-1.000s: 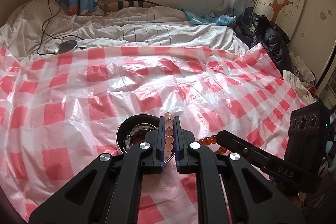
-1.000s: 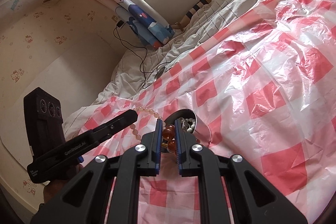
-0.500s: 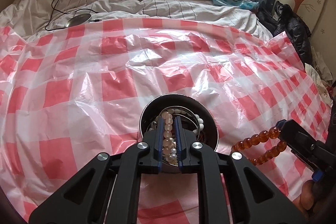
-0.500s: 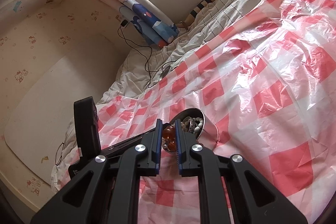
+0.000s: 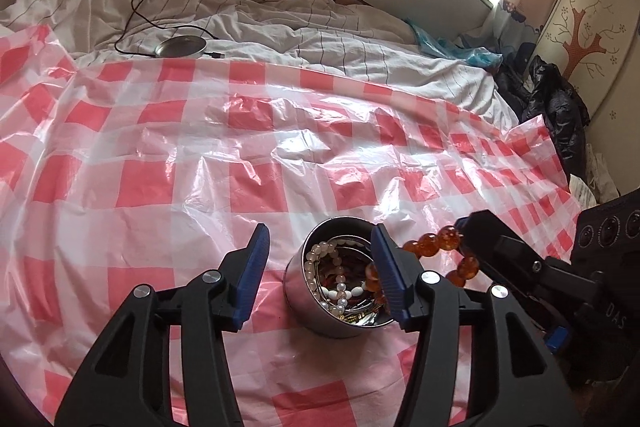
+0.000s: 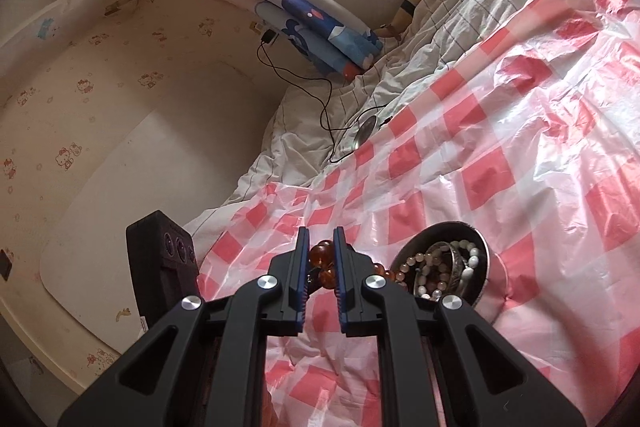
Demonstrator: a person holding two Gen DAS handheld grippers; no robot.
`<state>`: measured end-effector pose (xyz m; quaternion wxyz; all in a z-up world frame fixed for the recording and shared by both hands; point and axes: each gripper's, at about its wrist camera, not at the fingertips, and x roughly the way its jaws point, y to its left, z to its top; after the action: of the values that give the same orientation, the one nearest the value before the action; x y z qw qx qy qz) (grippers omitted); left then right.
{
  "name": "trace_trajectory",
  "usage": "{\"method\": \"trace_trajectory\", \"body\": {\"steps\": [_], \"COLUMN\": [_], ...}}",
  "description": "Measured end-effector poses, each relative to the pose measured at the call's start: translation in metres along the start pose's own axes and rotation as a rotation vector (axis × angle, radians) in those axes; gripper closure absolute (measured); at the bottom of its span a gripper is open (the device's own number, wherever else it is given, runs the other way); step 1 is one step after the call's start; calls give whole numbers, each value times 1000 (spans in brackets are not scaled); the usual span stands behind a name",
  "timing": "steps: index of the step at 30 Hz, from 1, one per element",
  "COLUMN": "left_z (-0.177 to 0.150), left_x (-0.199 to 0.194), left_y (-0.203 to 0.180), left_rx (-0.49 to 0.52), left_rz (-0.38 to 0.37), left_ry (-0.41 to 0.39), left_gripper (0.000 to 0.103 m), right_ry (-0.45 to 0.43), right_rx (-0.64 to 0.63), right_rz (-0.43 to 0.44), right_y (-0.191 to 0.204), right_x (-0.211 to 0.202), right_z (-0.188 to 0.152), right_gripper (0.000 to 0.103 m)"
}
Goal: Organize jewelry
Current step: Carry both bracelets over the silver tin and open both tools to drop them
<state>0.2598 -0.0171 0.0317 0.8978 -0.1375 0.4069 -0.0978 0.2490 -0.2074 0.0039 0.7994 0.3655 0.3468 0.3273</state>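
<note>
A round metal tin (image 5: 304, 311) stands on the red-checked plastic sheet, holding several bead strands and bangles. A pale bead bracelet (image 5: 320, 251) lies inside it. My left gripper (image 5: 320, 239) hovers just above the tin with its jaws opening and nothing pressed between the pads. My right gripper (image 5: 468, 227) comes in from the right, shut on an amber bead bracelet (image 5: 436, 241) that drapes over the rim into the tin. In the right wrist view the amber bracelet (image 6: 322, 254) sits pinched between the right gripper's (image 6: 320, 233) pads, with the tin (image 6: 490, 259) just to the right.
The checked sheet (image 5: 200, 179) covers a bed with rumpled white bedding (image 5: 320, 39) behind. A round metal disc with a black cable (image 5: 180, 47) lies at the back left. A black jacket (image 5: 560, 107) and a wardrobe are on the right. The left gripper's black camera body (image 6: 164, 255) is at the left.
My left gripper has opened and let the pale bead bracelet drop into the tin. My right gripper has brought the amber bracelet up to the tin's rim.
</note>
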Motion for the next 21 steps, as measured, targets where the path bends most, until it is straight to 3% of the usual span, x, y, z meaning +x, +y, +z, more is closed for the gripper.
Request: {"method": "trace_trajectory", "body": {"steps": [2, 7, 10, 15, 21], "left_z": [0, -2, -2, -3, -11], "left_x": [1, 3, 2, 0, -4], "left_y": [2, 3, 3, 2, 0], "left_rx": [-7, -8, -5, -9, 13], "left_rz": [2, 1, 0, -3, 17], "left_ry": [4, 16, 15, 14, 20], "left_gripper": [51, 50, 49, 46, 44], "right_ry": [10, 48, 65, 87, 169], "right_rx": [-1, -52, -43, -41, -64], "right_rz": [-38, -278, -346, -291, -340], "right_y": [-4, -29, -42, -43, -45], "right_x": [9, 29, 30, 29, 45], "right_z": [0, -1, -1, -3, -13], "right_gripper": [90, 90, 79, 79, 77]}}
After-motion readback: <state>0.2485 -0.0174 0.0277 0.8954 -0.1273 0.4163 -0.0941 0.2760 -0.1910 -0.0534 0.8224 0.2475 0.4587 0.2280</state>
